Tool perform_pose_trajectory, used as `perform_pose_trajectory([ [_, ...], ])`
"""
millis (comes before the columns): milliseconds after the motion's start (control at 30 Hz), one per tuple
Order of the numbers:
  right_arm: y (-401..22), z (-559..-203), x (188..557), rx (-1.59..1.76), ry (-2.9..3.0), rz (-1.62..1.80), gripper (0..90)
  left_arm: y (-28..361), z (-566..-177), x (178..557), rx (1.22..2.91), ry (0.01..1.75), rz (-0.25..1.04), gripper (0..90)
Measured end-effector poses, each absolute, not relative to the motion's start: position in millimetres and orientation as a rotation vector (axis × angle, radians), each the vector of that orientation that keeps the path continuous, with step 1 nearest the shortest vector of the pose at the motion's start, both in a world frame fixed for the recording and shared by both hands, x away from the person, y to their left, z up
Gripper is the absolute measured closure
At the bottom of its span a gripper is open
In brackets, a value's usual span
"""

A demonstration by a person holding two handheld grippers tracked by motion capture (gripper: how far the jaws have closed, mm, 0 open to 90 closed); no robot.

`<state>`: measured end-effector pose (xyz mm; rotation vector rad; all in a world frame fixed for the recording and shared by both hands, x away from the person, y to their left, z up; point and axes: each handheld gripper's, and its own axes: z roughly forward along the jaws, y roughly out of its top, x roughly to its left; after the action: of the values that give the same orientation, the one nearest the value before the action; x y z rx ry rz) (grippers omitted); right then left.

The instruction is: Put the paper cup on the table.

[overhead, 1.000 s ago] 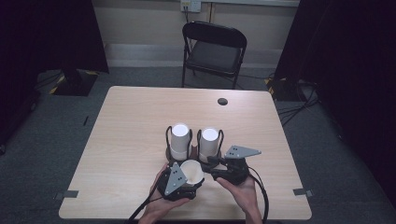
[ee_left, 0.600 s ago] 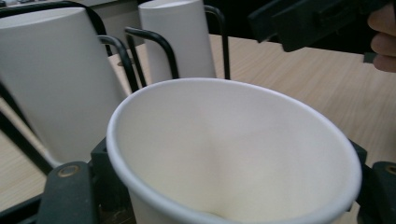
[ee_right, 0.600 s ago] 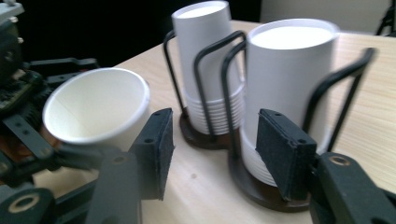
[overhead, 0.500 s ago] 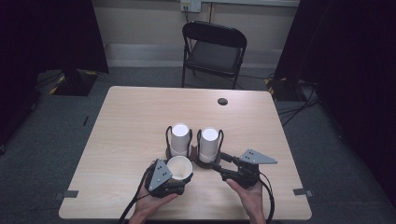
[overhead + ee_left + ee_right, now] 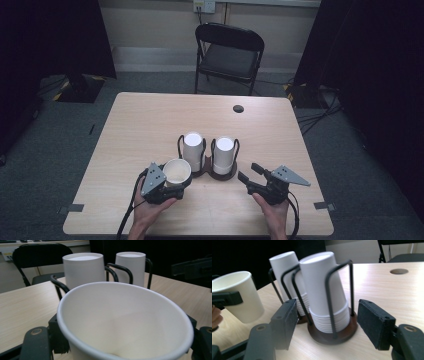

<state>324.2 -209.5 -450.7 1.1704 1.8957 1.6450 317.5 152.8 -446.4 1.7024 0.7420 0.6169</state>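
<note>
Two stacks of upturned cups stand in wire racks mid-table. One single cup, mouth up, sits clamped in the left gripper beside them, seemingly just separated. The right gripper hangs open, empty; placing remains.
</note>
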Motion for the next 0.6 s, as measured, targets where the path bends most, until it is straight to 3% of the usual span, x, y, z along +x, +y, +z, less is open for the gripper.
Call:
perform_pose_trajectory([
  [300,-223,-468,325,1.234,1.806,1.553,22.8,172,-443,333,1.62,0.808,0.617,22.9],
  [600,-230,-483,324,1.276,1.745,1.499,15.2,187,-440,352,1.581,0.933,0.707,23.1],
])
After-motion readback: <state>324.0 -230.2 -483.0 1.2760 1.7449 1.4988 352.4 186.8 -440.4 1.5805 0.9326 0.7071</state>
